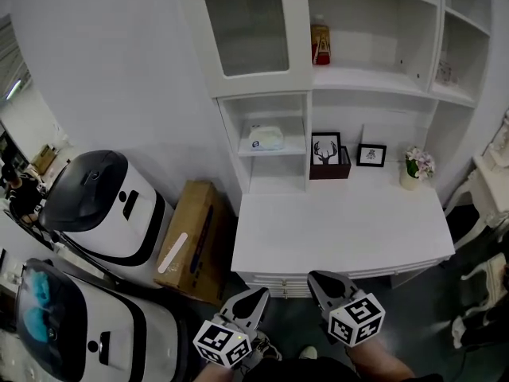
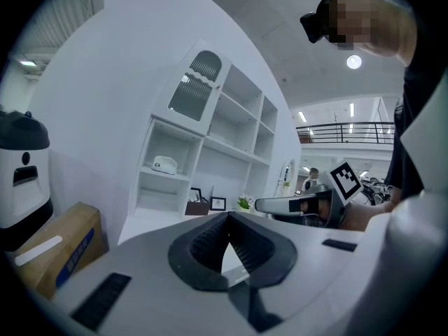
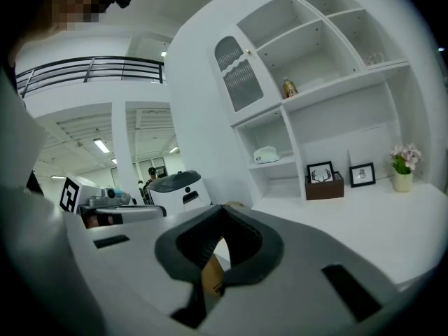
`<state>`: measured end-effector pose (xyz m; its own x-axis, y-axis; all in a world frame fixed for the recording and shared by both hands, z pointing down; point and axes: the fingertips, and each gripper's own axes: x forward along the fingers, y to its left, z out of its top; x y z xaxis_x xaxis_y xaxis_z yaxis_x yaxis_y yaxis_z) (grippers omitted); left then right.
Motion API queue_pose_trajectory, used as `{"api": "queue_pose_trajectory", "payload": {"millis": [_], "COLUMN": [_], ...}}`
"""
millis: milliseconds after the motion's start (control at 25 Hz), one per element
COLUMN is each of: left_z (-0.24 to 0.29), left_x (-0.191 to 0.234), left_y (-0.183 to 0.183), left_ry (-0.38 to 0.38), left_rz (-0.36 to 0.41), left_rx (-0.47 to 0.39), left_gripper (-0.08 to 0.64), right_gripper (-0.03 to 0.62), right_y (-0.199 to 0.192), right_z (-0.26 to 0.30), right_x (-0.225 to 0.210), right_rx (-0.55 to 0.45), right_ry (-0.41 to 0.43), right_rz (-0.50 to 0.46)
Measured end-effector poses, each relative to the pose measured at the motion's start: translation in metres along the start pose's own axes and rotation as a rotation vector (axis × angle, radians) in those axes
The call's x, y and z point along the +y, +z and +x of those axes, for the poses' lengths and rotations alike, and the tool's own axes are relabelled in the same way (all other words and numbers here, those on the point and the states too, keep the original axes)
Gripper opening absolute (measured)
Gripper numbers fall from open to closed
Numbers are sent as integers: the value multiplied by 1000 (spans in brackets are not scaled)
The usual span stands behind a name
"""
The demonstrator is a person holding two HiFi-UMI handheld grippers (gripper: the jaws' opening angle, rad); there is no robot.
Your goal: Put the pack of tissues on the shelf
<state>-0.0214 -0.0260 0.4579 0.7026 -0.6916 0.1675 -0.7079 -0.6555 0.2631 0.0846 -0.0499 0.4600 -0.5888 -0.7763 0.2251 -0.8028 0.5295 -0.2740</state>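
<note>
- The pack of tissues lies on the small shelf in the narrow compartment, centre of the frame in the head view, above the back left corner of the white worktop.
- The left gripper is at the lower edge of the frame, in front of the worktop. Its fingers are together at the tips, with nothing between them.
- The right gripper is just beside it, also with its fingers together and empty.
- Both grippers are well apart from the pack. Judged from this layout, the placement is complete.
- Risk: a further approach with the fingers together would push the pack instead of gripping it. The pack could slide to the back of the compartment or drop off the shelf edge.
- Risk: the compartment is narrow. A wide or tilted entry could strike its side walls.
- Risk: the deer picture stands just right of the compartment. A sideways sweep of the right gripper could knock it over.
</note>
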Motion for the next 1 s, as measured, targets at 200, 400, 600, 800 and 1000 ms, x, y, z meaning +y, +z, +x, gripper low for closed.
{"api": "queue_pose_trajectory", "payload": {"millis": [200, 400, 600, 800, 1000], "left_z": [-1, -4, -6, -9, -10], "left_x": [-13, -28, -42, -51, -61], "left_y": [-12, -21, -27, -31, -37], "left_ry": [18, 27, 25, 16, 8], "left_rz": [-3, -8, -10, -8, -10], "left_rx": [9, 14, 18, 11, 14], "left_gripper": [3, 3, 3, 3, 3], "right_gripper": [3, 3, 4, 3, 3], "right_y": [-11, -24, -33, -42, -50], "right_z": [-15, -31, -42, -51, -63], "right_x": [1, 4, 16, 23, 26], "right_rx": [5, 22, 35, 47, 56], "right_ry": [23, 39, 66, 82, 84], "right_rz": [-1, 1, -5, -12, -12]}}
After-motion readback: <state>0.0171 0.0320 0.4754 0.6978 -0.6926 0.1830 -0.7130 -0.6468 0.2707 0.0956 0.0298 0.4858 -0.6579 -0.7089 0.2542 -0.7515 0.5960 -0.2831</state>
